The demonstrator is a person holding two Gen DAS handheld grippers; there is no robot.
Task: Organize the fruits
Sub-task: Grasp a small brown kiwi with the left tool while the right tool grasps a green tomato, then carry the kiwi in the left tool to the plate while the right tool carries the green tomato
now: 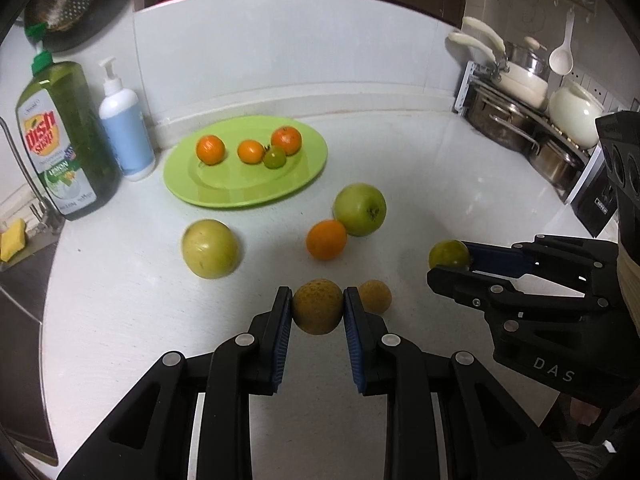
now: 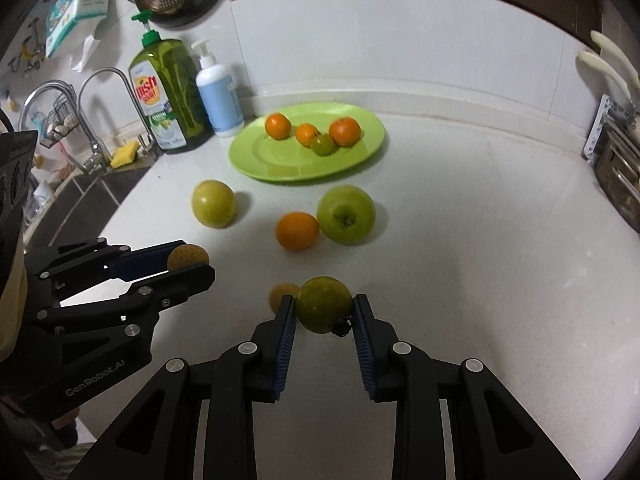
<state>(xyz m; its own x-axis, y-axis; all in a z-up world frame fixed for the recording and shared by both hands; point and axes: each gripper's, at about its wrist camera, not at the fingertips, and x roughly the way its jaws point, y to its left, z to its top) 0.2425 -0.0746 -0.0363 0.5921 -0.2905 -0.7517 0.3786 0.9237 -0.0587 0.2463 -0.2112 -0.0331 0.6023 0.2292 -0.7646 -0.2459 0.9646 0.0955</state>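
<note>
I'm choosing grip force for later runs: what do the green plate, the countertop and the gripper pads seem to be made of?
Green plate: probably plastic or melamine; uniform bright colour, soft glossy sheen.
Countertop: likely polished stone or solid surface; white, smooth, faintly reflective.
Pads of the left gripper, at: apparently blue ribbed rubber, matte; fine ridges show.

You have a lime-green plate carrying three bright orange mandarins and one small green fruit. On the white counter sit two yellow-green apples, one orange and a tan fruit. Your black grippers have blue pads; one fruit is brownish and speckled, the other olive green. The dish soap bottle is green.
</note>
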